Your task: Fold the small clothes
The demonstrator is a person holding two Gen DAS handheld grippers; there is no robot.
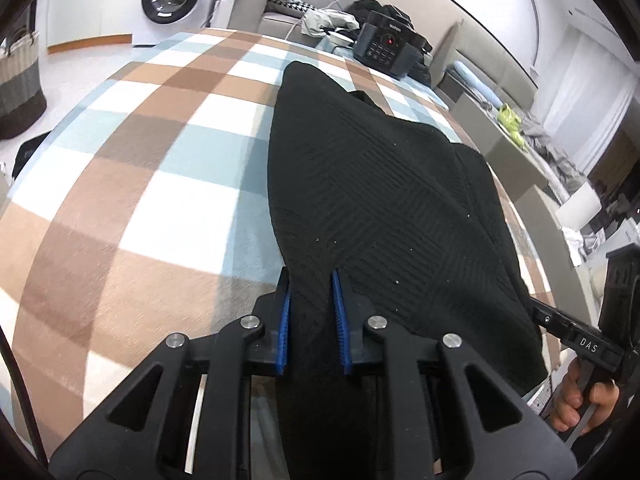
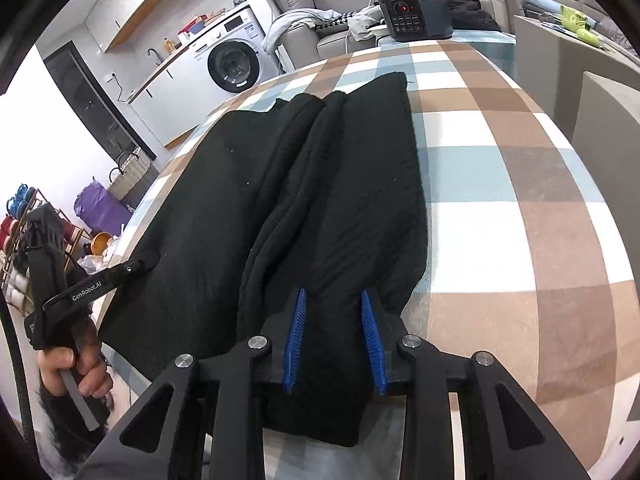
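Now your left hand-held gripper (image 1: 310, 320) and right hand-held gripper (image 2: 334, 340) each pinch the near edge of the black garment (image 1: 380, 200) lying on the checked surface (image 1: 140, 200); the woven basket's (image 1: 20, 80) contents stay hidden.

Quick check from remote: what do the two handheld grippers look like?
Both the left gripper and right gripper are black, with ribbed blue pads and silver pivot bolts on angular cut-out linkages. Side-on, the left reads "GenRobot.AI", the right "DAS". A dark cable runs beside the left hand.
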